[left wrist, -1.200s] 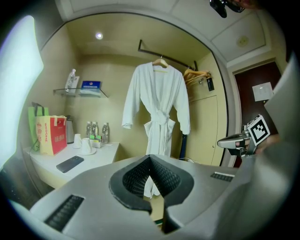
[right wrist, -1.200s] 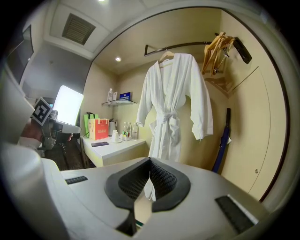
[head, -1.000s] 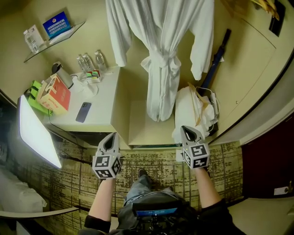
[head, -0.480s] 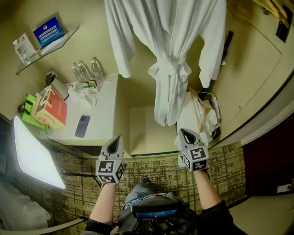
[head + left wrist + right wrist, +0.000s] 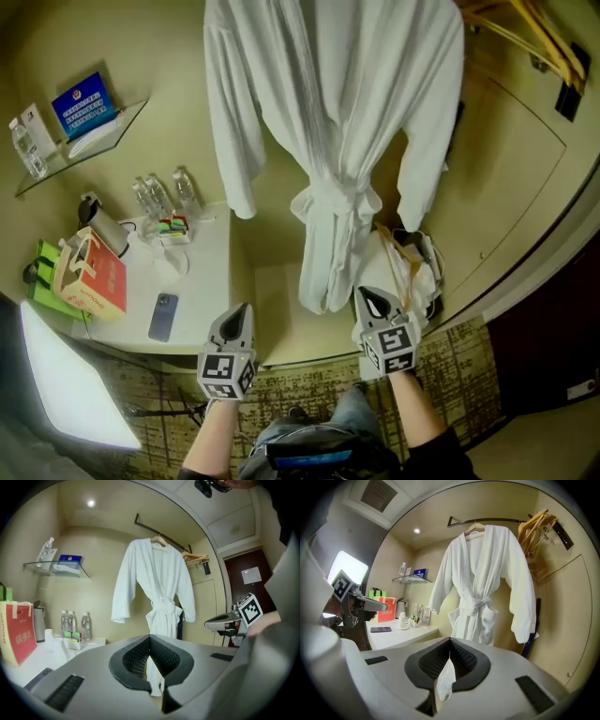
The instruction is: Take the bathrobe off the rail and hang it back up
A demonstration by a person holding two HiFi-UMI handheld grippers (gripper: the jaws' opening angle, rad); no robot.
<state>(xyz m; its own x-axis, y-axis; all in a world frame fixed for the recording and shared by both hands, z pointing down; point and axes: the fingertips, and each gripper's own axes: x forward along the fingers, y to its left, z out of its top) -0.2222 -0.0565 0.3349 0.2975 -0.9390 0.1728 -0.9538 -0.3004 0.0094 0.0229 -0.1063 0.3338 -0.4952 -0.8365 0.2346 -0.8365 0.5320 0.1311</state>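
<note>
1. Left tongs (image 5: 244,314): jaws together and empty. The white in the slit is the robe behind, seen through the gap.
2. Right tongs (image 5: 366,296): jaws together too. A white sliver shows in the slit. I read it as something white behind the jaws, not a held thing, but I can't be sure.
3. Both sit low centre in the head view, side by side, pointing up-frame into the closet nook. Neither touches cloth.
4. Bathrobe (image 5: 328,141): upper centre of the head view, on a wooden hanger (image 5: 474,527) hooked over the rail (image 5: 487,521). The belt is tied at the waist and a sleeve hangs down each side. It's not off the rail yet, so I'd call this the approach.
5. Key relation: the robe is ahead of and above both tongs. Its long axis is vertical, with the hanger at the top and the hem at the bottom. In the head view the hem ends between the two tongs, closer to the right one, so the right is nearer. The left is offset toward the desk (image 5: 202,281).
6. Next move, my call: open the jaws and go up to the hanger. The hook has to lift clear of the rail, and pulling on the cloth won't do that.
7. Around it: bottles (image 5: 159,195), a phone (image 5: 162,316) and a red bag (image 5: 89,281) are on the desk at frame left. Spare hangers (image 5: 536,527) hang near the rail's right end and are a possible snag.
</note>
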